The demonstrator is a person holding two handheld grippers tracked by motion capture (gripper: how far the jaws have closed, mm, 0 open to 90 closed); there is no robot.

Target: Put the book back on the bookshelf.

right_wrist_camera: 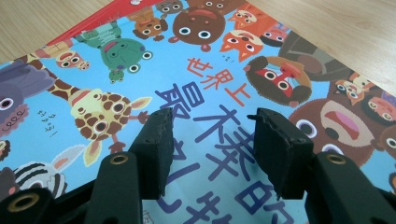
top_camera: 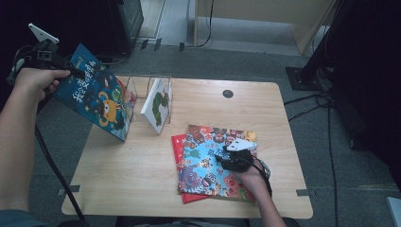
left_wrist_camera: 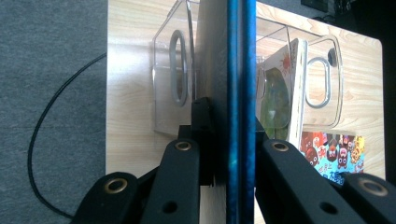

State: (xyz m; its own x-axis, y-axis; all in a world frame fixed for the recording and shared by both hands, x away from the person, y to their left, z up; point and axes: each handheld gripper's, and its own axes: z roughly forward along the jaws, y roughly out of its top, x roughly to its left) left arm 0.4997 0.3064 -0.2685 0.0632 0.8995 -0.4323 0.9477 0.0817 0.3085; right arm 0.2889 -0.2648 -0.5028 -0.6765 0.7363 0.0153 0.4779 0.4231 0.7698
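Desk (top_camera: 142,189) carries the animal book (top_camera: 208,161); the right claw (top_camera: 226,153) rests over its cover, jaws spread. The left claw (top_camera: 78,72) pinches the blue book's (top_camera: 97,94) upper edge, tilted above the clear rack (top_camera: 142,90).

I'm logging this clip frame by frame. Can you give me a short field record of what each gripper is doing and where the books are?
left gripper: shut on blue book, held tilted in the air at the table's left edge
right gripper: open, jaws apart over animal book
animal book: flat on table, lying on red book
clear rack: holds one white book upright
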